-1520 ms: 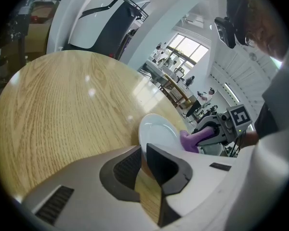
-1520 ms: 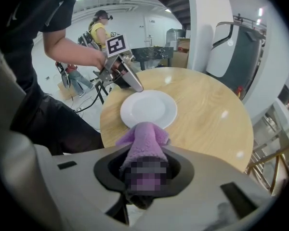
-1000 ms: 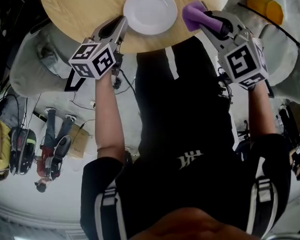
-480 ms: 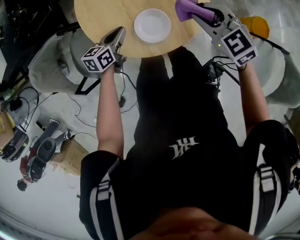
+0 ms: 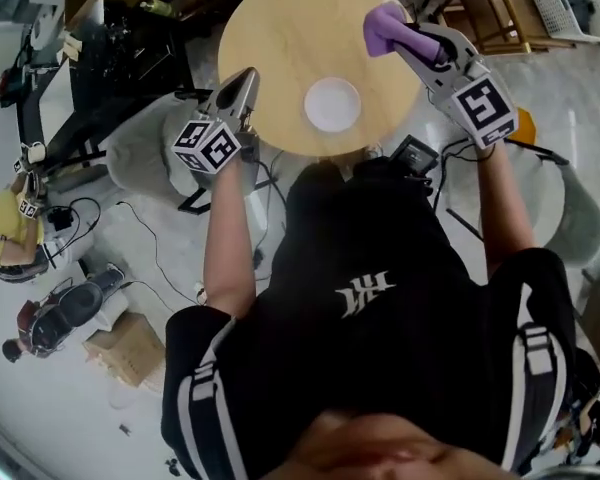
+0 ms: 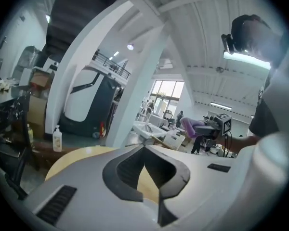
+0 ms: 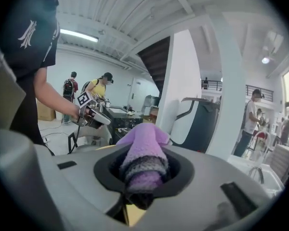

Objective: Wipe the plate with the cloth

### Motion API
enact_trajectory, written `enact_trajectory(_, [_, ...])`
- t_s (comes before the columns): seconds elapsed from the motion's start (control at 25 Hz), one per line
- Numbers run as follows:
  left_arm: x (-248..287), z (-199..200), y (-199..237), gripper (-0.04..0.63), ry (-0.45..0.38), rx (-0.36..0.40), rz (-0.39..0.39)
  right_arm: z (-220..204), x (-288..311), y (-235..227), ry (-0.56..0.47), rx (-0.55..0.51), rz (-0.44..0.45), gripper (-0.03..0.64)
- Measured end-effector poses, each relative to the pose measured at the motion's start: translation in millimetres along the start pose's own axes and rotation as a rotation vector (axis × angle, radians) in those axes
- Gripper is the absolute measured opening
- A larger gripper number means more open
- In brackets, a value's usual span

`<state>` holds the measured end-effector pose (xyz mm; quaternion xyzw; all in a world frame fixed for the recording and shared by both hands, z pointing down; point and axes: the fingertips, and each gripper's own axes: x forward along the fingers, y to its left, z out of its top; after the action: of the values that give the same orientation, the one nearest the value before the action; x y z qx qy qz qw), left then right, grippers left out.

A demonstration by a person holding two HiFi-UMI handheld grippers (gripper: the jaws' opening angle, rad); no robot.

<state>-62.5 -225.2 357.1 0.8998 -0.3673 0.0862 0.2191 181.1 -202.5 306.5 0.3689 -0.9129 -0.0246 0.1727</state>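
A small white plate point(image 5: 332, 104) lies near the front edge of the round wooden table point(image 5: 280, 38). My right gripper point(image 5: 408, 34) is held high over the table's right side, shut on a bunched purple cloth point(image 5: 383, 24). In the right gripper view the cloth point(image 7: 144, 136) fills the space between the jaws. My left gripper point(image 5: 246, 76) hovers above the table's left edge, well left of the plate. Its jaws meet at the tips point(image 6: 144, 147) with nothing between them. The plate shows in neither gripper view.
Grey chairs point(image 5: 145, 153) stand round the table, and a wooden chair point(image 5: 485, 8) is at the back right. Black benches with clutter point(image 5: 100, 58) and floor cables point(image 5: 155, 248) lie at the left. A soap bottle point(image 6: 57, 139) stands beyond the table. People stand in the background.
Both grippers have risen well above the table, which now looks smaller and farther off along with the plate. The purple cloth has stayed in the right gripper.
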Motion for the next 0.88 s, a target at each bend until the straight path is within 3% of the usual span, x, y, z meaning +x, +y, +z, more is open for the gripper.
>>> enact_trajectory(0.12, [-23.0,31.9,-27.1,0.014,-0.087,0.054,-0.019,34.5,-21.8,-1.0,-0.095,-0.031,0.004,0.095])
enact_trajectory(0.4, [-84.5,88.0,-65.6,0.012,-0.36,0.195,-0.005,81.2,-71.4,-13.2,-0.291,0.038,-0.036,0.095])
enact_trajectory(0.52, [-102.3,97.3,-71.5,0.012,-0.393,0.221,0.007,77.7,-82.1,-12.5,-0.345,0.145,-0.01,0.095])
enact_trajectory(0.6, [-111.8,99.5,-75.7,0.012,-0.41,0.213,0.005,65.2,-83.7,-10.3,-0.328,0.182,-0.009,0.095])
enact_trajectory(0.72, [-119.2,108.5,-77.5,0.013,-0.436,0.209,-0.013,54.3,-70.1,-9.1,-0.27,0.163,-0.024,0.095])
enact_trajectory(0.88, [-114.3,121.7,-75.2,0.014,-0.409,0.252,0.001,71.3,-58.1,-8.4,-0.333,0.151,0.015,0.095])
